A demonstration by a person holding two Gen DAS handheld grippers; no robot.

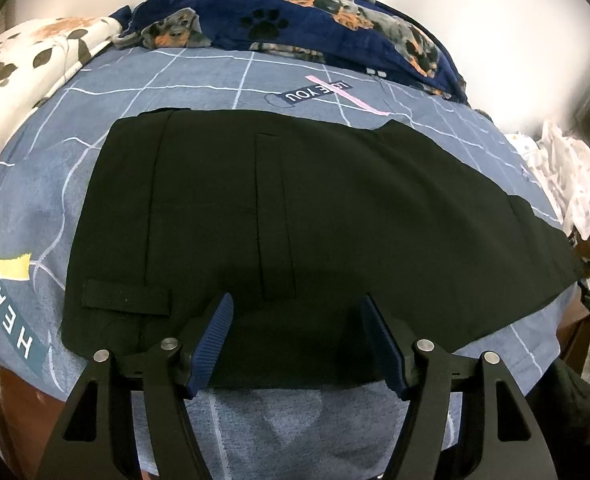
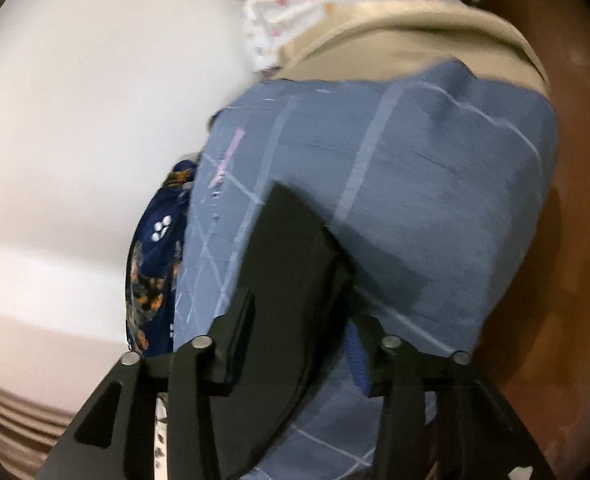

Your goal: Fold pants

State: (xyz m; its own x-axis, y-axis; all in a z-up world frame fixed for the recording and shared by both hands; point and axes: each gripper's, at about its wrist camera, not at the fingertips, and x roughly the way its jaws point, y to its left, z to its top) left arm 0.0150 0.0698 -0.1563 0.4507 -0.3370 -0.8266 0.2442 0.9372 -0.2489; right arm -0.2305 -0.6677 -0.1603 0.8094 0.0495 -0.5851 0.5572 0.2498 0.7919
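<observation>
Black pants (image 1: 295,200) lie spread flat on a blue checked bedsheet (image 1: 175,80), waistband to the left and legs running off to the right. My left gripper (image 1: 295,302) is open over their near edge; its blue pads (image 1: 215,336) stand well apart with only flat cloth below them. The right wrist view is blurred. There my right gripper (image 2: 299,308) is shut on a flap of the black pants (image 2: 291,260), which stands up from between its fingers and throws a shadow on the bedsheet (image 2: 435,160).
A navy dog-print blanket (image 1: 295,20) is heaped along the far side of the bed, with a white leaf-print quilt (image 1: 35,52) at far left. White dotted cloth (image 1: 567,176) lies past the right end. Brown wood (image 2: 555,280) borders the bed, and beige fabric (image 2: 395,36) lies beyond the sheet.
</observation>
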